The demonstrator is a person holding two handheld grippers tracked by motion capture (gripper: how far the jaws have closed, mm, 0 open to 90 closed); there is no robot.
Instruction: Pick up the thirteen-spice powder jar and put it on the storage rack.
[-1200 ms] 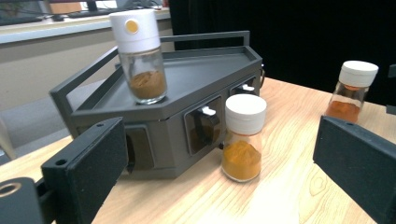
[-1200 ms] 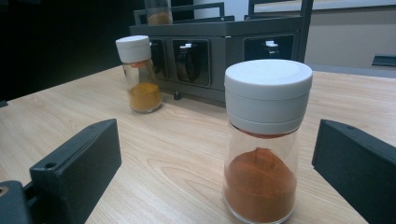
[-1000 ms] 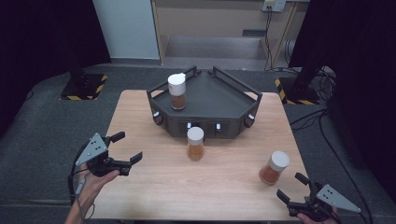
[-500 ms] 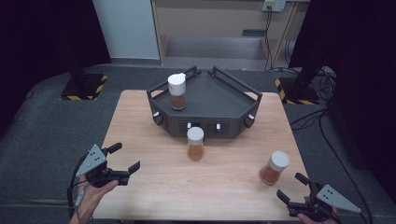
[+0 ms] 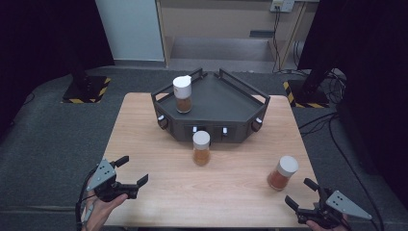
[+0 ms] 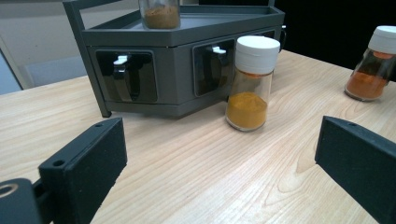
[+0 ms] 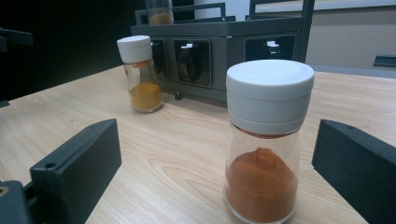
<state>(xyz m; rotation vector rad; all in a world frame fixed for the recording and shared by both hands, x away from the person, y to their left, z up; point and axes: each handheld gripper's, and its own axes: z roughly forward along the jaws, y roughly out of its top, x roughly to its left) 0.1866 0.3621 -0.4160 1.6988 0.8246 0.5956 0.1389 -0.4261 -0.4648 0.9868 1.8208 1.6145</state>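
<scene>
One change being noted: drawing the left gripper (image 5: 134, 169) back and down toward the near left corner of the table (image 5: 144, 125), away from the middle jar (image 5: 201, 148). Keeping its jaws spread wide and gripping nothing. Pointing it, in the left gripper view, at that middle jar (image 6: 250, 84), standing upright just in front of the rack (image 5: 226, 96) and well apart from the jaws.

Holding the right gripper (image 5: 298, 191) unmoved at the near right corner, jaws likewise fully apart and empty. Facing the right jar (image 5: 283, 173), upright on the table just ahead of the fingertips, not touching. Leaving the third jar (image 5: 182, 94) standing on the rack's left side.

Judging from this: clearing the left side, probably handing the next pick to the right gripper. Needing only a short advance before closing on the right jar (image 7: 264, 154). Watching for a nudge tipping the tall jar.
</scene>
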